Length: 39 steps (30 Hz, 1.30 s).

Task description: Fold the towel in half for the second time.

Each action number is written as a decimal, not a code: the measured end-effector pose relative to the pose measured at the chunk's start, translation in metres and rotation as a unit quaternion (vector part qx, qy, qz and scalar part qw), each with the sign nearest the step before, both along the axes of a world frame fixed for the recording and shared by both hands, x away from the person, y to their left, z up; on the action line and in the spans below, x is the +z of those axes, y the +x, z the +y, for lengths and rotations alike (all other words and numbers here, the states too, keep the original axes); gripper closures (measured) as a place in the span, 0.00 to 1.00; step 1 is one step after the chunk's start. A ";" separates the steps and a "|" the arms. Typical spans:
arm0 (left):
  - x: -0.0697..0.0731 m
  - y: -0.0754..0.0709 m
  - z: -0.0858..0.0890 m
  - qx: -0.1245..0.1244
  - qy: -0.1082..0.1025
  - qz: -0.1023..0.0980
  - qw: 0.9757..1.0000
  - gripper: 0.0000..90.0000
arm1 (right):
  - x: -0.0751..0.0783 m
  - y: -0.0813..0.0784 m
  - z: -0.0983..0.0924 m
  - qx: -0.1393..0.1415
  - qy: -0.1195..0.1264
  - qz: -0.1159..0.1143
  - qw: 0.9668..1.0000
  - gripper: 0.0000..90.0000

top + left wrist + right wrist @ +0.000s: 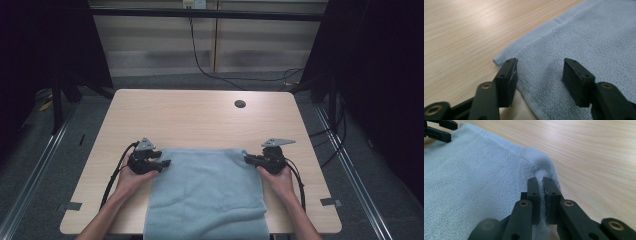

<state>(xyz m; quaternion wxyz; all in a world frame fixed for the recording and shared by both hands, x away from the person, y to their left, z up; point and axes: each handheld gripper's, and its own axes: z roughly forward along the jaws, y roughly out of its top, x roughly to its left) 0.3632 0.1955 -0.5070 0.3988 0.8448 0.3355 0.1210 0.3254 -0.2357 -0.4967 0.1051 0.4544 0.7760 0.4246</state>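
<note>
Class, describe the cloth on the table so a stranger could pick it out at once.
On the pale wooden table, look to the near edge between the two hands. The light blue towel lies flat there, hanging over that edge, the only soft, fuzzy thing, with a smooth hem.

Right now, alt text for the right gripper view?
The right tongs are shut on a bunched corner of a light blue towel that lies on a pale wood table. The left tongs sit at the towel's other far corner, top left.
</note>
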 end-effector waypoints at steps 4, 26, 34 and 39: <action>0.001 -0.004 -0.003 -0.015 0.003 -0.001 1.000 0.67 | -0.001 -0.001 0.001 -0.001 0.003 0.003 1.000 0.95; 0.063 0.009 0.019 -0.014 -0.128 -0.001 0.992 0.94 | 0.059 0.010 -0.007 0.008 0.074 -0.064 0.995 0.95; 0.110 0.023 0.016 -0.016 -0.166 -0.042 0.985 0.94 | 0.105 0.028 0.000 0.011 0.083 -0.098 0.992 0.95; 0.142 0.035 0.015 -0.012 -0.175 -0.064 0.982 0.94 | 0.130 0.042 -0.005 0.004 0.083 -0.116 0.990 0.95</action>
